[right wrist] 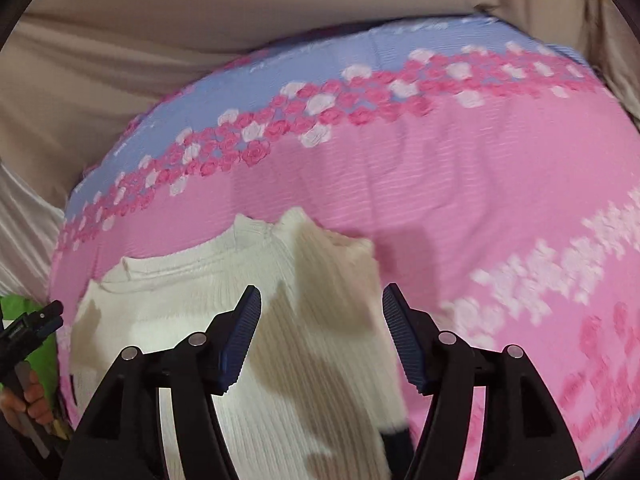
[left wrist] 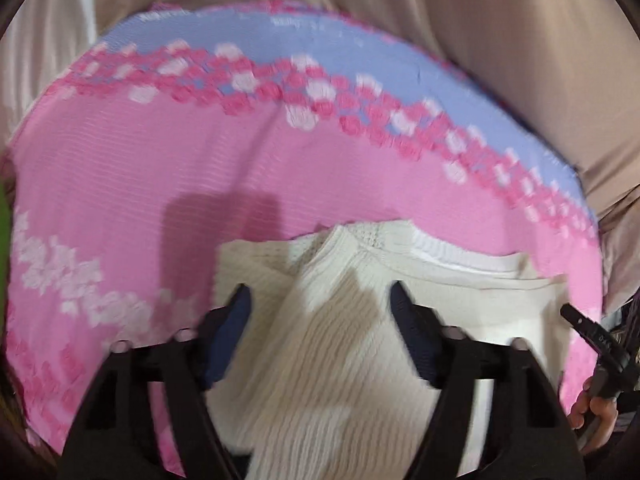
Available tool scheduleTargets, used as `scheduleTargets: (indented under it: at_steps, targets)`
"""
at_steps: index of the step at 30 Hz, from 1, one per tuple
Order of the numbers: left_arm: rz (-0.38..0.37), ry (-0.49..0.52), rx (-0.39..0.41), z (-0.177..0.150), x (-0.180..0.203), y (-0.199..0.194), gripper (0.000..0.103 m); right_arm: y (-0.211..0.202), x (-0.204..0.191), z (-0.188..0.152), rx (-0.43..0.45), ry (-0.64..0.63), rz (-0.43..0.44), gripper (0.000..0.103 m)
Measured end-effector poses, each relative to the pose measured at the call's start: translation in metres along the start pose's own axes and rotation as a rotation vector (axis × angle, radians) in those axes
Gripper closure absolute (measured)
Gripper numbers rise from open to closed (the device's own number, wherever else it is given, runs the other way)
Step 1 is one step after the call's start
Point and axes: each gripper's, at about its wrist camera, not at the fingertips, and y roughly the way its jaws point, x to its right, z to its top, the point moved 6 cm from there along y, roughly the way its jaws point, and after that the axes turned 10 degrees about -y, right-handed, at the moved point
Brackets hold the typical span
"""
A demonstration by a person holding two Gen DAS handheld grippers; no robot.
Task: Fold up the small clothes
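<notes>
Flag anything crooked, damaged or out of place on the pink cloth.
Nothing looks damaged or spilled. The white ribbed garment lies on the pink floral cloth with its sleeves folded in; the right one crosses at a slant, so the fold is somewhat uneven. The left gripper and right gripper are open above it.

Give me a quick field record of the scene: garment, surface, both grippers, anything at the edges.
garment: cream ribbed knit top, partly folded, sleeves laid across the body
surface: pink and blue floral cloth, beige fabric beyond it
left gripper: open above the top, nothing between the pads
right gripper: open above the top, nothing held
edges: a hand on the left gripper's handle, green item behind it
image quality: motion-blurred
</notes>
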Motion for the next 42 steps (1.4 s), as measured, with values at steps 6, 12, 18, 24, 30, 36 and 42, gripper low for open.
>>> scheduleTargets:
  at_steps: [6,12,18,24,30,36,42]
  targets:
    - [-0.059,-0.078,0.003,0.001,-0.009,-0.017,0.096,0.004,-0.003,-0.004,0.04,0.07,0.076,0.091]
    - [0.034,-0.047,-0.008,0.009,-0.013,0.002,0.095,-0.022,-0.001,0.012,0.137,0.044,0.074,0.093]
    - [0.084,-0.052,-0.034,0.001,-0.02,0.016,0.092,0.028,0.01,0.007,-0.01,0.077,0.032,0.086]
    - [0.068,-0.111,0.089,-0.011,-0.041,-0.039,0.049,-0.034,-0.001,0.01,0.118,0.034,-0.088,0.061]
    - [0.084,-0.133,0.052,-0.049,-0.061,-0.048,0.048,-0.046,-0.1,-0.009,0.06,-0.184,0.111,0.076]
    - [0.099,-0.148,-0.024,-0.082,-0.072,-0.04,0.048,0.041,-0.186,-0.051,-0.16,-0.451,0.133,0.087]
    - [0.063,-0.215,-0.055,-0.098,-0.088,-0.037,0.03,0.02,-0.198,-0.044,-0.12,-0.454,0.134,0.087]
